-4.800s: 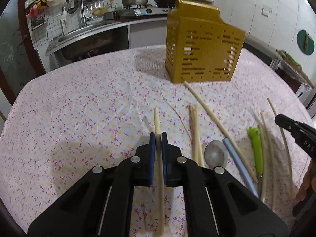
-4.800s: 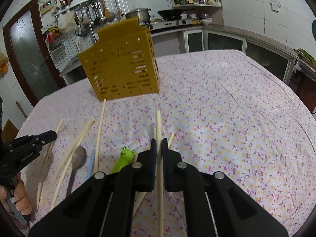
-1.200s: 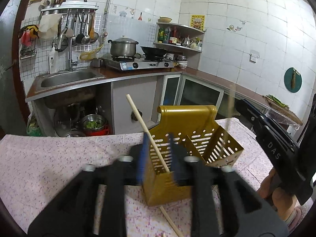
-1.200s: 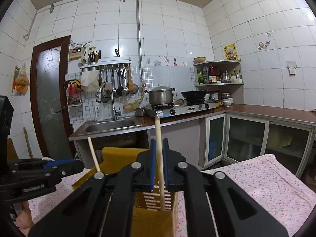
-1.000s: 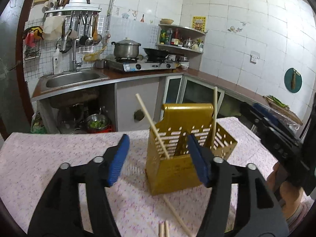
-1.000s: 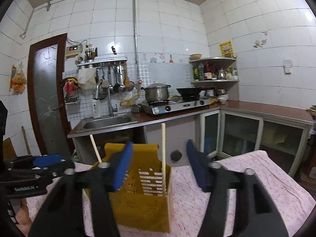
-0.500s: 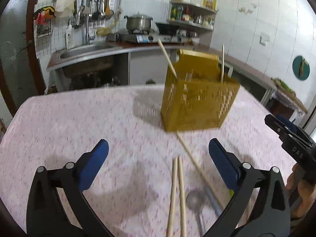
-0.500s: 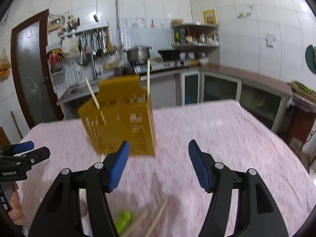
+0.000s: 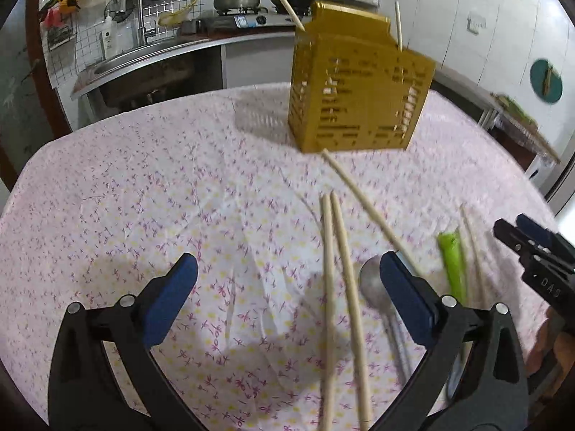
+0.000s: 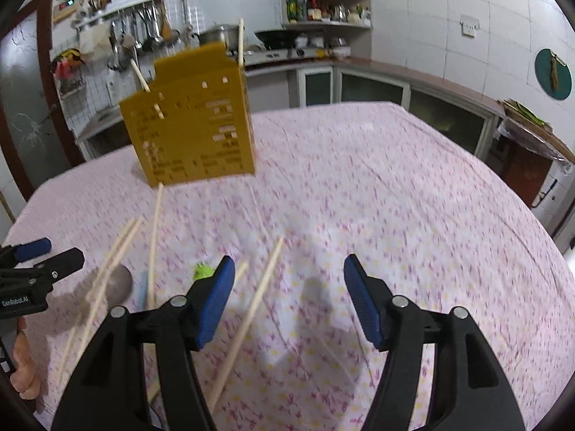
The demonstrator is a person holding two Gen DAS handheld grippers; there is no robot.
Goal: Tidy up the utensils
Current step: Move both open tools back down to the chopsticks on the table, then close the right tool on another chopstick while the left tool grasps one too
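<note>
A yellow slotted utensil holder (image 9: 359, 89) (image 10: 194, 125) stands at the back of the table. Two chopsticks (image 9: 287, 7) (image 9: 397, 25) stick up out of it. On the cloth lie a pair of chopsticks (image 9: 337, 269), one long chopstick (image 9: 359, 194), a metal spoon (image 9: 373, 283) and a green-handled utensil (image 9: 451, 262). My left gripper (image 9: 287, 262) hangs wide open above the pair, holding nothing. My right gripper (image 10: 287, 262) is open and empty, with a loose chopstick (image 10: 251, 309) just inside its left finger. The green utensil (image 10: 203, 271) lies beyond that finger.
The table wears a pink flowered cloth (image 9: 161, 197). Thin chopsticks (image 9: 470, 237) lie beside the green utensil. The right gripper (image 9: 506, 226) shows at the right edge of the left wrist view, the left gripper (image 10: 64, 249) at the left edge of the right wrist view. Kitchen counter (image 10: 395, 72) behind.
Both grippers opened and let a chopstick go into the holder. Since then both have sunk and tilted down toward the table, and the utensils on the cloth have come into view.
</note>
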